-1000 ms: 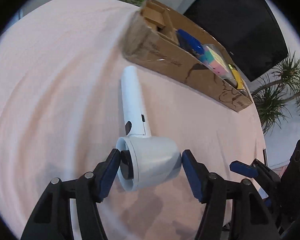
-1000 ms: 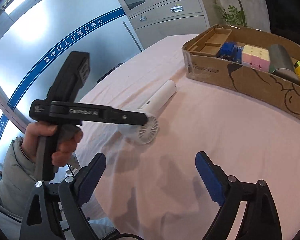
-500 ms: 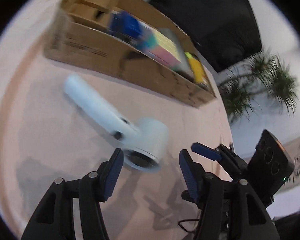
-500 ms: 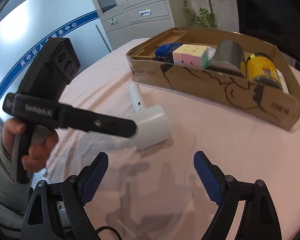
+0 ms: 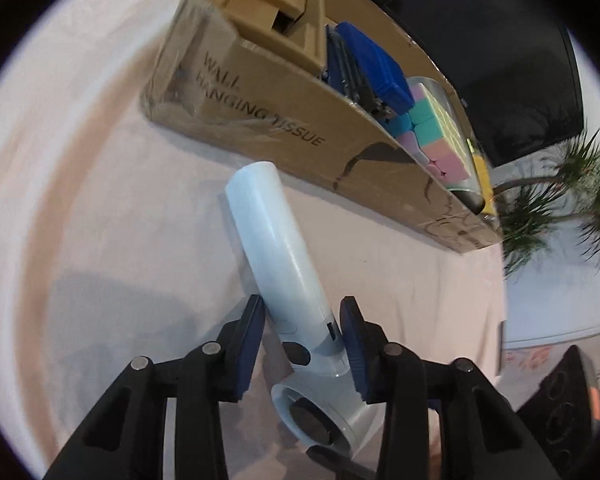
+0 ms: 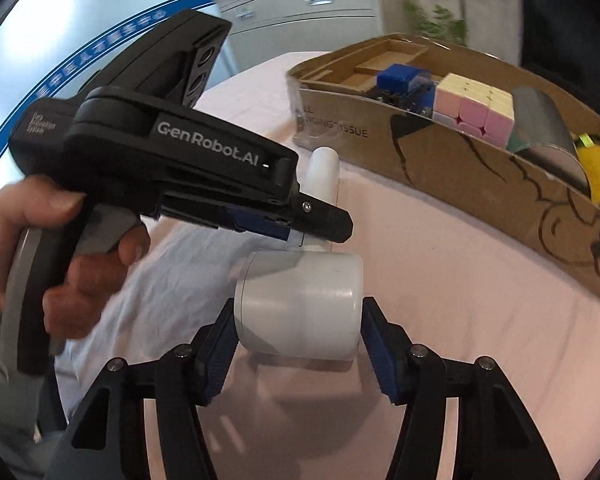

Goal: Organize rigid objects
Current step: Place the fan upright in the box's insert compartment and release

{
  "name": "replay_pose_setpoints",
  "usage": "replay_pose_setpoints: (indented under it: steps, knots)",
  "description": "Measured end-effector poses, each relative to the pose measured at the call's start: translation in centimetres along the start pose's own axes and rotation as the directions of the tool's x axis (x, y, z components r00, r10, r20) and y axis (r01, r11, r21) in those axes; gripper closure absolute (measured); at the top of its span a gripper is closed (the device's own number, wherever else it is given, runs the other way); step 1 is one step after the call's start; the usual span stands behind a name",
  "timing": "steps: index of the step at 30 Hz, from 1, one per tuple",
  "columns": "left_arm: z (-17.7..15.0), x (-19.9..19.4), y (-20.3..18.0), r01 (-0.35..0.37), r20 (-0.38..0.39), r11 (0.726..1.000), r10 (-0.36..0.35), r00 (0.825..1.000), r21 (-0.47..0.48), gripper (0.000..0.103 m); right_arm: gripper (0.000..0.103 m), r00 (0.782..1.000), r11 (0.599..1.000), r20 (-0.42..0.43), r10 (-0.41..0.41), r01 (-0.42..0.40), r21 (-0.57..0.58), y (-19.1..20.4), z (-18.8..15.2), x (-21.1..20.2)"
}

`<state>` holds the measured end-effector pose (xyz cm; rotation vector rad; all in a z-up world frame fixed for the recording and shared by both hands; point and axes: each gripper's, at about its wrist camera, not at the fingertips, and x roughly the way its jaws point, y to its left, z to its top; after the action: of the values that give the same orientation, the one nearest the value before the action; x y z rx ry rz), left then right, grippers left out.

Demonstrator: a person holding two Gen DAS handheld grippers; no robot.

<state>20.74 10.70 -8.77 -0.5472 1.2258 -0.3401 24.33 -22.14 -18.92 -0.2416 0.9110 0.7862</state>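
Counter: pink cloth. Cardboard box: part filled, rear. White handheld fan: lying just before the box. Left tongs: pinching its handle. Right tongs: bracketing its head, contact uncertain. Step: pickup. Next, likely: lift into box.

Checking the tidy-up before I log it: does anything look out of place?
Yes: the white handheld fan lies on the pink tablecloth outside the cardboard box, with the left gripper around its handle.
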Motion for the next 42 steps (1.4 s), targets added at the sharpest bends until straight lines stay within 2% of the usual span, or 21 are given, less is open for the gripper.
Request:
replay_pose_setpoints:
  steps: [4,6,10,15,17,19,22,24,27,30,32,33,35,37,38,39,40,41,42]
  knots:
    - [1.4,-4.3,-1.1,0.001,0.087,0.998,-0.007,0.996,0.066,0.066,0.046,0.997,1.000,0.068,-0.020,0.019,0.024,1.7,1.3,-1.4]
    - [3.4,-6.9,-2.7,0.001,0.144,0.992,-0.019,0.989,0.129,0.067,0.046,0.989,0.999,0.147,-0.012,0.006,0.039,2.2,3.5,-3.4]
    - [9.2,-10.3,-5.5,-0.060,0.231,0.966,0.000,0.973,0.250,0.068,0.045,0.968,0.999,0.249,-0.020,0.011,0.039,2.3,8.8,-4.7]
    - [18.2,-10.4,-5.7,-0.041,0.219,0.952,-0.028,0.975,0.303,0.068,0.045,0.964,0.991,0.265,0.014,-0.049,0.127,-1.0,17.9,-2.9]
    - [21.3,-9.2,-4.9,-0.012,0.188,0.954,-0.046,0.981,0.298,0.068,0.045,0.972,0.984,0.235,0.020,-0.060,0.165,-2.5,21.3,-0.9]
    - [23.5,-7.1,-3.7,0.006,0.145,0.955,-0.051,0.988,0.296,0.068,0.045,0.979,0.978,0.206,0.009,-0.051,0.202,-3.7,23.1,0.8]
    - [25.4,-4.0,-1.5,0.037,0.083,0.965,-0.060,0.995,0.259,0.068,0.045,0.992,0.965,0.128,0.013,-0.046,0.259,-5.5,25.1,4.5]
    - [25.4,-2.7,-0.2,0.040,0.062,0.969,-0.057,0.996,0.244,0.068,0.045,0.996,0.962,0.087,0.010,-0.033,0.271,-6.0,25.5,6.5]
    - [25.3,-1.5,0.5,0.025,0.043,0.968,-0.036,0.998,0.250,0.069,0.045,0.999,0.954,0.029,0.019,-0.027,0.299,-6.4,25.5,9.0]
    - [24.8,-0.4,0.8,-0.010,0.007,0.961,0.009,1.000,0.275,0.069,0.043,1.000,0.950,-0.003,-0.010,0.011,0.311,-6.5,25.7,10.3]
    - [24.5,-0.8,0.6,-0.013,0.027,0.958,0.006,1.000,0.287,0.069,0.041,1.000,0.946,-0.006,-0.005,0.007,0.323,-6.2,25.6,10.3]
    - [24.3,-1.2,0.5,-0.018,0.045,0.958,0.005,0.999,0.286,0.069,0.036,1.000,0.948,-0.008,0.000,0.003,0.318,-5.9,25.6,10.2]
    - [23.6,-3.0,-0.1,-0.049,0.105,0.953,0.018,0.994,0.299,0.069,0.031,0.999,0.953,0.019,0.028,-0.032,0.302,-5.7,25.6,9.2]
    - [22.3,-5.6,-0.9,-0.116,0.205,0.940,0.051,0.977,0.322,0.069,0.028,0.997,0.954,0.058,0.052,-0.067,0.293,-5.6,25.0,7.6]
    - [21.0,-7.6,-1.6,-0.141,0.269,0.929,0.047,0.962,0.342,0.065,0.020,0.994,0.956,0.101,0.045,-0.072,0.283,-5.6,24.2,5.7]
    - [19.6,-9.2,-2.2,-0.171,0.325,0.920,0.051,0.944,0.353,0.050,0.008,0.990,0.961,0.138,0.032,-0.068,0.267,-5.8,23.5,4.5]
    - [17.8,-10.9,-3.0,-0.223,0.397,0.908,0.070,0.915,0.354,0.036,0.002,0.982,0.972,0.191,-0.011,-0.035,0.234,-5.5,21.8,2.3]
    - [15.3,-12.7,-3.8,-0.288,0.490,0.896,0.094,0.866,0.337,0.012,0.000,0.973,0.979,0.223,-0.065,0.019,0.205,-5.5,20.4,0.9]
    - [13.1,-13.9,-4.5,-0.332,0.562,0.887,0.104,0.820,0.320,0.010,0.000,0.960,0.980,0.246,-0.131,0.088,0.177,-5.2,18.8,-0.4]
